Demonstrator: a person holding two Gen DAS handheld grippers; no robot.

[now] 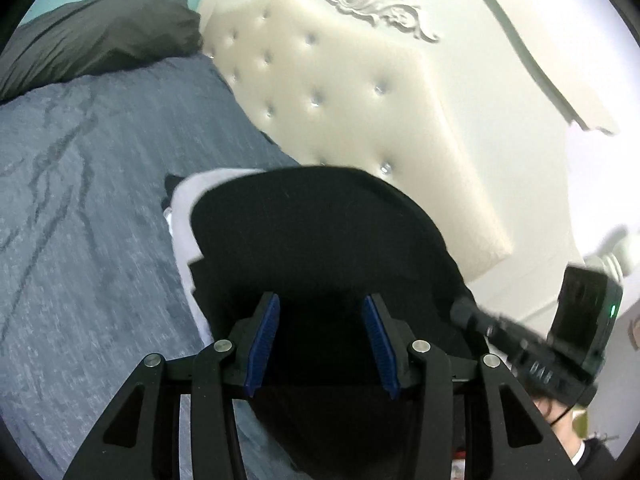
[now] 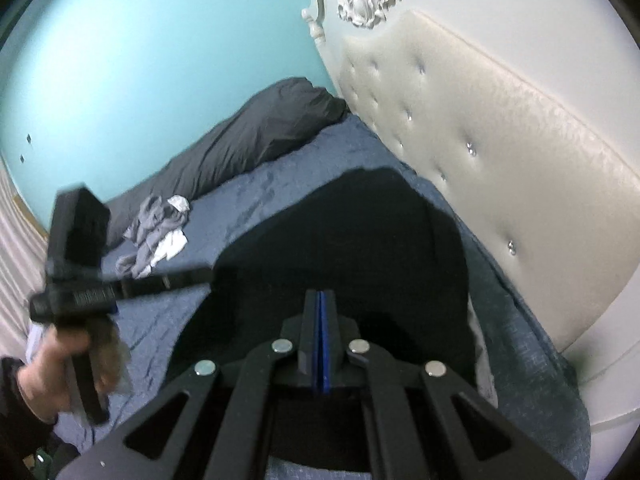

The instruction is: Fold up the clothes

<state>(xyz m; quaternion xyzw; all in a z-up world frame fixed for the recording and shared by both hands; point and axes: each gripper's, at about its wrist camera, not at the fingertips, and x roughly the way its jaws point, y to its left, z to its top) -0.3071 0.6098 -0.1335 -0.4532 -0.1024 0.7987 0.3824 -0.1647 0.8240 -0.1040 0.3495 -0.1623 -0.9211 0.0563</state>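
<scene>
The black garment point(image 1: 320, 240) fills the lower centre of both views on the bed point(image 1: 80, 200), hiding a white piece point(image 1: 184, 216) beneath it. The left claw point(image 1: 320, 344) stands half open over dark cloth; whether it grips is unclear. The right claw point(image 2: 320, 344) is closed, with any pinched fabric too dark to tell.

Black garment point(image 1: 320, 240): matt cloth. Bedspread point(image 1: 100, 200): blue, finely ribbed weave. Headboard point(image 2: 500, 152): cream, tufted, faint sheen, glinting studs. Gripper pads point(image 1: 262, 344): blue ridged plastic; matt black frame.

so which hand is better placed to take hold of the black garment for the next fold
Left, probably. The left gripper has its jaws apart with the black garment lying between and just ahead of them, so it only needs to close. The right gripper is shut above the fabric and must open first.
</scene>
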